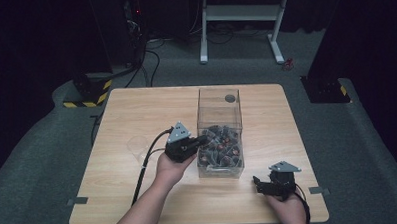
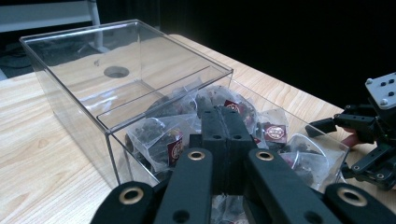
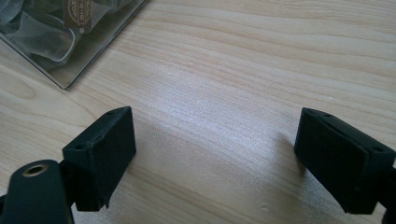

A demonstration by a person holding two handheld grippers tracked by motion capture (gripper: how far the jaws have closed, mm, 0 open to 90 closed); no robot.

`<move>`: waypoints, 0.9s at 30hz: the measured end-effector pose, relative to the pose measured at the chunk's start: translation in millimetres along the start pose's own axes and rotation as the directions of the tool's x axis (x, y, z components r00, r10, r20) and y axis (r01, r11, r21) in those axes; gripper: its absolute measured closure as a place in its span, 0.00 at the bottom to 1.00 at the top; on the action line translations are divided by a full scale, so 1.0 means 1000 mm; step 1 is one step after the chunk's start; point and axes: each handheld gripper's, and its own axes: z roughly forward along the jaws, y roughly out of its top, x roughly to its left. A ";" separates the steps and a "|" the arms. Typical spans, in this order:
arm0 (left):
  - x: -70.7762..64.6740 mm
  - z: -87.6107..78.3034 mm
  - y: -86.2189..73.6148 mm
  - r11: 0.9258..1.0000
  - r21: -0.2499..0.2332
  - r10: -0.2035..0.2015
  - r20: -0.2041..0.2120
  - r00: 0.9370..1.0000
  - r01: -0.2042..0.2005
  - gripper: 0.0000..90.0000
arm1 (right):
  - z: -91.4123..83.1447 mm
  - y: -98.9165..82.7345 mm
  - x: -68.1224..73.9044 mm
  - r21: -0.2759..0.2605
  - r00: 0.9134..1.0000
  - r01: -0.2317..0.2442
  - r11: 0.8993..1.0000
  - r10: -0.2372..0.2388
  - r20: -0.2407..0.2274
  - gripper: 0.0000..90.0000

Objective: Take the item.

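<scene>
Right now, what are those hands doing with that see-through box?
A person holds a gripper in each hand at a wooden table. The left gripper, jaws shut, reaches into the clear box, above small bags of dark stuff with red labels. Whether it holds one is hard to tell. The right gripper rests open over bare table beside the box. A clear cup stands to the left.

A clear plastic box (image 1: 220, 134) stands upright just ahead of the left tool (image 1: 203, 140), its lid slid partway back. Inside lie heaped see-through sachets (image 2: 161, 137) of dark contents with red-brown labels, right under the tool's tips.
</scene>
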 end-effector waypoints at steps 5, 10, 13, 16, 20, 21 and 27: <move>-0.001 -0.003 0.001 1.000 -0.010 0.002 -0.001 1.000 -0.002 1.00 | 0.000 0.000 0.000 -0.001 1.000 -0.002 1.000 0.002 0.000 0.14; 0.000 -0.006 0.002 1.000 -0.019 0.001 0.003 1.000 -0.001 1.00 | 0.000 0.000 0.000 -0.001 1.000 -0.002 1.000 0.002 0.000 0.14; 0.001 -0.007 0.003 1.000 -0.026 -0.002 0.008 1.000 0.002 1.00 | 0.000 0.000 0.000 -0.001 1.000 -0.004 1.000 0.004 0.000 0.14; 0.000 -0.008 0.004 1.000 -0.030 -0.001 0.007 1.000 0.002 1.00 | 0.000 0.000 0.000 -0.001 1.000 -0.004 1.000 0.004 0.000 0.14; 0.001 -0.010 0.005 0.999 -0.040 -0.006 0.011 1.000 0.007 1.00 | 0.000 0.000 0.001 -0.001 1.000 -0.005 1.000 0.005 0.000 0.14; 0.001 -0.011 0.006 0.999 -0.044 -0.010 0.015 1.000 0.011 1.00 | 0.000 0.000 0.001 -0.001 1.000 -0.005 1.000 0.005 0.000 0.14; 0.002 -0.014 0.007 0.998 -0.053 -0.015 0.018 1.000 0.016 1.00 | 0.000 0.000 0.001 -0.001 1.000 -0.005 1.000 0.005 0.000 0.14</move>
